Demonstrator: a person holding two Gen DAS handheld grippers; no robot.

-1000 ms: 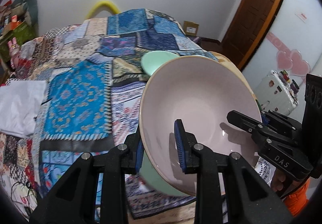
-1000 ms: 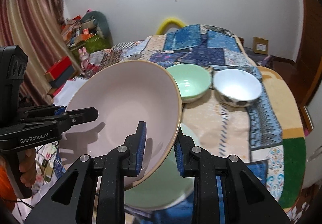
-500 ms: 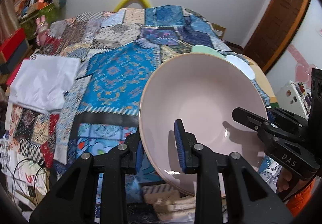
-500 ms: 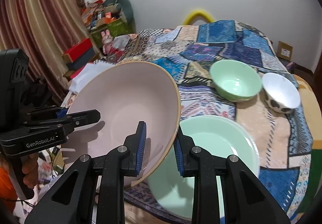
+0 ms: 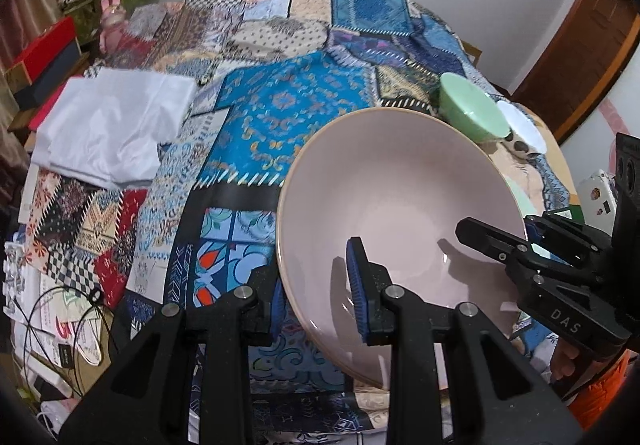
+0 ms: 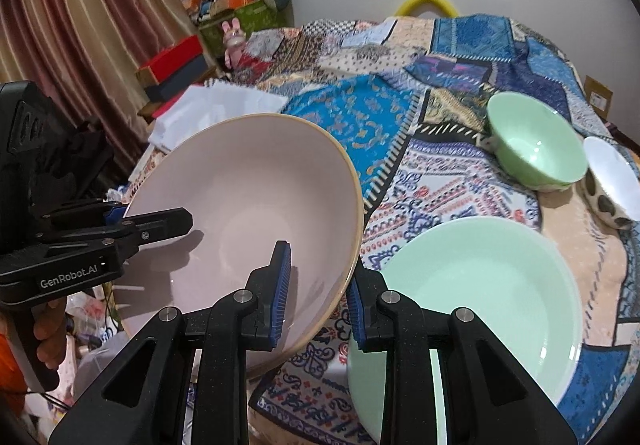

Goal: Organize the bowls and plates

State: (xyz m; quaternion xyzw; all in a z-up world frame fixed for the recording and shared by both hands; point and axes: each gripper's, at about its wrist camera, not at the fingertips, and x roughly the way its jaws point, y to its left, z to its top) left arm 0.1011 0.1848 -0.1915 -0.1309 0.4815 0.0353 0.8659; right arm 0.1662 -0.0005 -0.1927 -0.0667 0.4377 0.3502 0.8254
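Both grippers hold one large pink bowl tilted above the table. My left gripper is shut on its left rim. My right gripper is shut on the opposite rim of the pink bowl. To its right a large mint-green plate lies on the patchwork cloth. Behind the plate stand a small green bowl and a white spotted bowl. The left wrist view shows the green bowl and white bowl past the pink bowl's far rim.
A patchwork cloth covers the table. A folded white cloth lies at its left side. Boxes and clutter stand beyond the left edge by a curtain. Cables lie near the front left.
The pink bowl, held in both grippers, has swung left, away from above the green plate. The plate now lies uncovered to its right.
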